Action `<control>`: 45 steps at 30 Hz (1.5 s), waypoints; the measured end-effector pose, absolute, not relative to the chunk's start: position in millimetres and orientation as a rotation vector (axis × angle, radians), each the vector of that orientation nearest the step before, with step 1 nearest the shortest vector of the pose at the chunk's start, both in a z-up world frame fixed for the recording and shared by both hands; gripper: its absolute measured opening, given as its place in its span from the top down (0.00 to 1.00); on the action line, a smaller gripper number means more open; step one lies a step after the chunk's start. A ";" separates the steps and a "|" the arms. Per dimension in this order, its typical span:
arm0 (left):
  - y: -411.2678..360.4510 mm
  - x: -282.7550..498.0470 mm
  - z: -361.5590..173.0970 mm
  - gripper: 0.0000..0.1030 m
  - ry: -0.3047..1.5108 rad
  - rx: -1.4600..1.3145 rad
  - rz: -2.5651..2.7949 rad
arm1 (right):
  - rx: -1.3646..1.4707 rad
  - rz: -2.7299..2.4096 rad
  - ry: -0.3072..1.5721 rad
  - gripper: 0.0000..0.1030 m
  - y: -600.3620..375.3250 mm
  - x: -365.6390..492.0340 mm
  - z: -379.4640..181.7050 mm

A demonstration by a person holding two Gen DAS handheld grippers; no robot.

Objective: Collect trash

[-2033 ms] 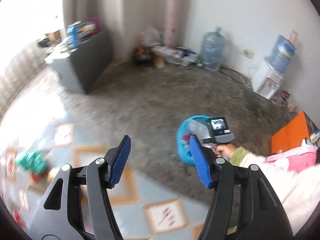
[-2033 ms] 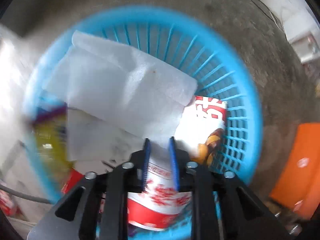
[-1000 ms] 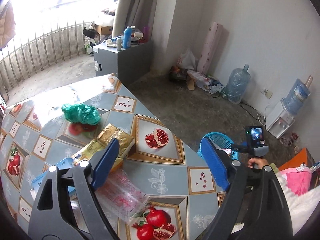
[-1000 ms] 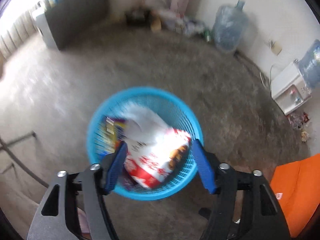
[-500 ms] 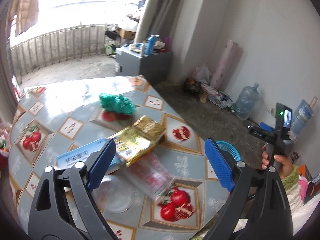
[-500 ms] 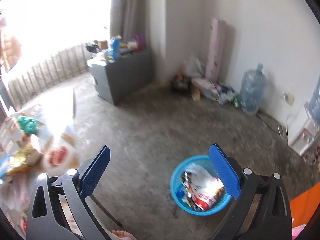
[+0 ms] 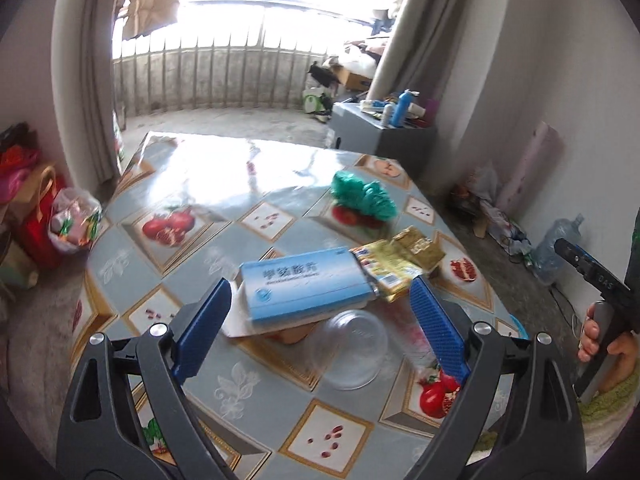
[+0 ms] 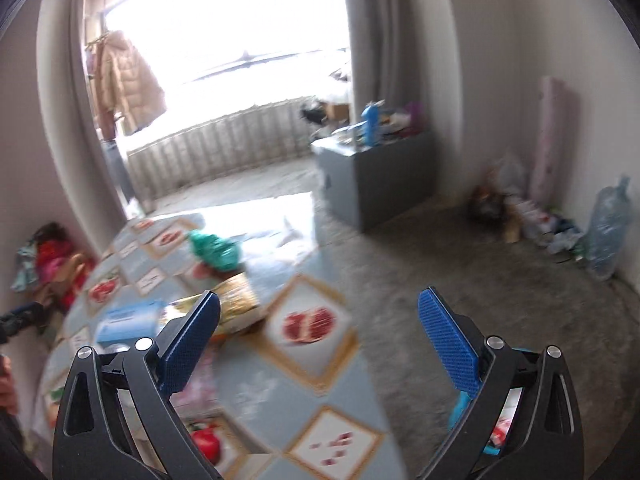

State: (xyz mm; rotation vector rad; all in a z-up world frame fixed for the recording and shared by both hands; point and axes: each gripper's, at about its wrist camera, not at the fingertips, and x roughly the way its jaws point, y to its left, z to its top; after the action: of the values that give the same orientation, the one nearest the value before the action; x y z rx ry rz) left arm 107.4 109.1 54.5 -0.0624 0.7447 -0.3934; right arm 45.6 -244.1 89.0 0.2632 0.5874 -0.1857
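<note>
blue-padded left hand-held gripper [image 7: 320,328] hangs spread over the table [image 7: 168,264], lined up on the box [image 7: 304,284] for pickup.

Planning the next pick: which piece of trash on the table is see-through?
The clear plastic lid, round, lying nearest the left gripper; the blue box, yellow wrapper and green bag are opaque.

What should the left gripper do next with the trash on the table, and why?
Probably ease the left gripper down onto the light blue cardboard box. Its jaws stand wide open with nothing held, and that box lies between them on top of the pile, beside the yellow foil wrapper and above the clear plastic lid.
</note>
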 end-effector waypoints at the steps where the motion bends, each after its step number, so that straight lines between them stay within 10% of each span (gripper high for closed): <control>1: 113.6 109.3 49.9 0.16 0.754 -0.068 -0.385 | 0.281 -0.148 0.606 0.06 -241.0 48.9 85.5; 24: 113.9 230.6 1.4 0.17 0.815 -0.020 -0.331 | 0.367 0.149 0.835 0.33 -197.5 247.4 40.5; 38: 94.7 296.3 -54.9 0.78 0.957 -0.009 -0.394 | 0.261 0.338 1.000 0.53 -173.3 350.7 -21.0; 45: 94.6 276.7 -67.4 0.87 0.980 0.013 -0.438 | 0.245 0.429 1.002 0.55 -171.3 322.5 -18.9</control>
State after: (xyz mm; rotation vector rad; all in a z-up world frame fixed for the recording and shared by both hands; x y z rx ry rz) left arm 276.7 94.6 -67.4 0.0127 0.9802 -0.4383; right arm 322.5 -171.3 -18.9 0.2445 1.0019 0.4289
